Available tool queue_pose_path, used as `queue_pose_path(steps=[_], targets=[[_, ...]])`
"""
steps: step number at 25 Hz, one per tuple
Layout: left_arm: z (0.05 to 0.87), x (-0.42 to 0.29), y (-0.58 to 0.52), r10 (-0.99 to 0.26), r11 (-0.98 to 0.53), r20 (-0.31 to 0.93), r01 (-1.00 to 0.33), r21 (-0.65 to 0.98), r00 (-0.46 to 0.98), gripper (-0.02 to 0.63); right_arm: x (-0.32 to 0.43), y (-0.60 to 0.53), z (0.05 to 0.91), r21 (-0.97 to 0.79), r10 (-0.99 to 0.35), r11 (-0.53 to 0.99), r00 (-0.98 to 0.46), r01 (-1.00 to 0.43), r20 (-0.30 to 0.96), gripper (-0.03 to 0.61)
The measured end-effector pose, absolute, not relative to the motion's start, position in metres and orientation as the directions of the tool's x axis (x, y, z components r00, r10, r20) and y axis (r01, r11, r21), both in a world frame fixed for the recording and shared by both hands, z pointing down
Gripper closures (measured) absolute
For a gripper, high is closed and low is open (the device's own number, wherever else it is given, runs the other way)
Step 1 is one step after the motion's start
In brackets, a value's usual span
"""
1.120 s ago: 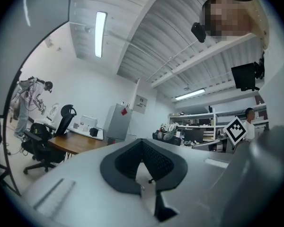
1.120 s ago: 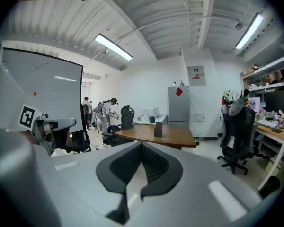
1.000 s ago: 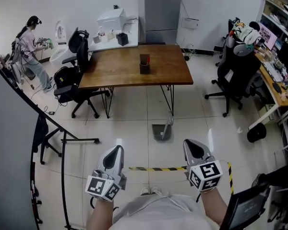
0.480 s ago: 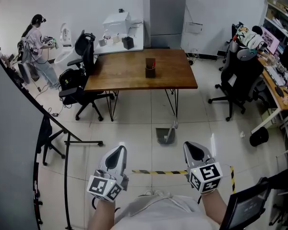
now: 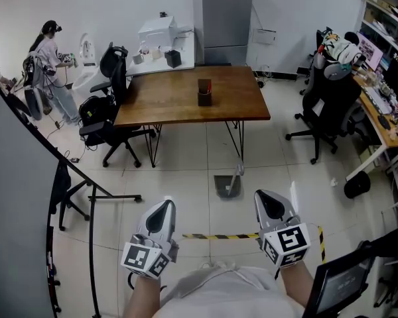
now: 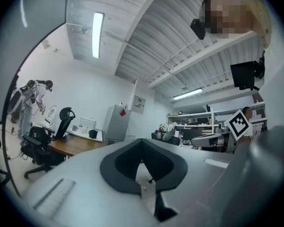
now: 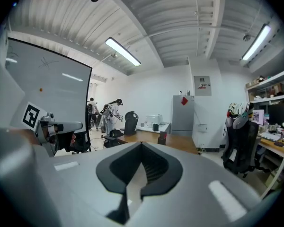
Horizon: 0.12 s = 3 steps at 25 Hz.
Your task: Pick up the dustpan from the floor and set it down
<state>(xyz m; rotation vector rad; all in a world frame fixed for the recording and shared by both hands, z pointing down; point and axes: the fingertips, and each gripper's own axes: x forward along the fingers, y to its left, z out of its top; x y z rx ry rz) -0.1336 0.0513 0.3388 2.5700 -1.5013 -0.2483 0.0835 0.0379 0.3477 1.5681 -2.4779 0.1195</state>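
The grey dustpan (image 5: pixel 225 185) lies on the tiled floor beside a leg of the wooden table (image 5: pixel 166 105), its handle (image 5: pixel 238 170) pointing up towards that leg. In the head view both grippers are held low, near my body and well short of the dustpan. The left gripper (image 5: pixel 164 208) is to the dustpan's lower left and the right gripper (image 5: pixel 269 200) to its lower right. Both are shut with nothing between the jaws. The left gripper (image 6: pixel 143 163) and right gripper (image 7: pixel 141 163) point out across the room, and the dustpan is hidden in both gripper views.
A strip of black-and-yellow tape (image 5: pixel 219 235) crosses the floor between the grippers. A dark cup (image 5: pixel 204 92) stands on the table. Office chairs stand at the left (image 5: pixel 106 121) and right (image 5: pixel 328 105). A whiteboard stand's legs (image 5: pixel 93 194) reach in from the left. A person (image 5: pixel 50 61) stands far left.
The head view has shifted a little and the right gripper has edged slightly upward. The dustpan lies where it was and both grippers stay shut.
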Motion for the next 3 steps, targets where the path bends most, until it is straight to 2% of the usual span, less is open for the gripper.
queue_pose_path(steps=[3], targets=[[0.3375,-0.1334,0.0506,-0.870,-0.492,-0.066,-0.846,0.207,0.489,0.598,0.0849,0.0380,0.3474,0.031,-0.886,0.425,-0.409,-0.905,0.217,0.577]])
